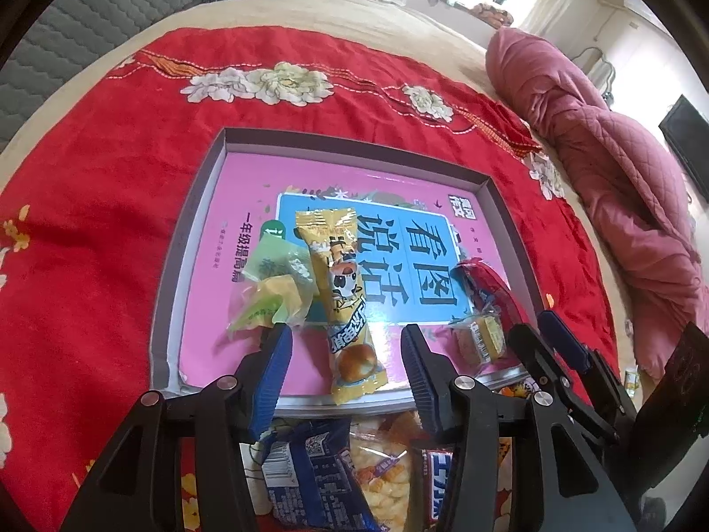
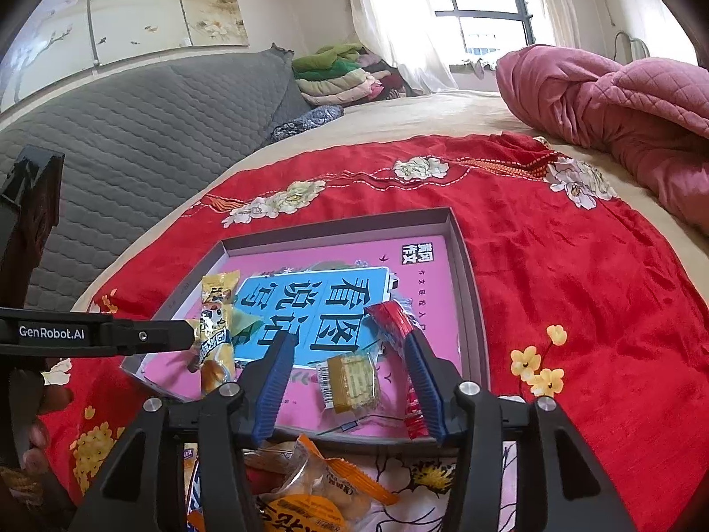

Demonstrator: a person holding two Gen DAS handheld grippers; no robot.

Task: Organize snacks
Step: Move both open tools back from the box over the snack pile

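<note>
A shallow box (image 1: 190, 230) with a pink and blue printed bottom lies on a red cloth. In it lie a long yellow snack packet (image 1: 343, 297), green and yellow wrapped sweets (image 1: 270, 288), a red packet (image 1: 485, 283) and a small yellow cake in clear wrap (image 1: 481, 339). My left gripper (image 1: 348, 346) is open, its fingers on either side of the yellow packet's near end. My right gripper (image 2: 350, 350) is open over the small cake (image 2: 352, 383), beside the red packet (image 2: 392, 321). The right gripper's fingers (image 1: 562, 337) also show in the left wrist view.
A pile of loose snack bags lies at the box's near edge: blue bag (image 1: 310, 470), puffed-snack bag (image 1: 381, 465), orange packets (image 2: 305, 487). A pink quilt (image 2: 620, 102) lies at the right, a grey padded headboard (image 2: 155, 119) at the left.
</note>
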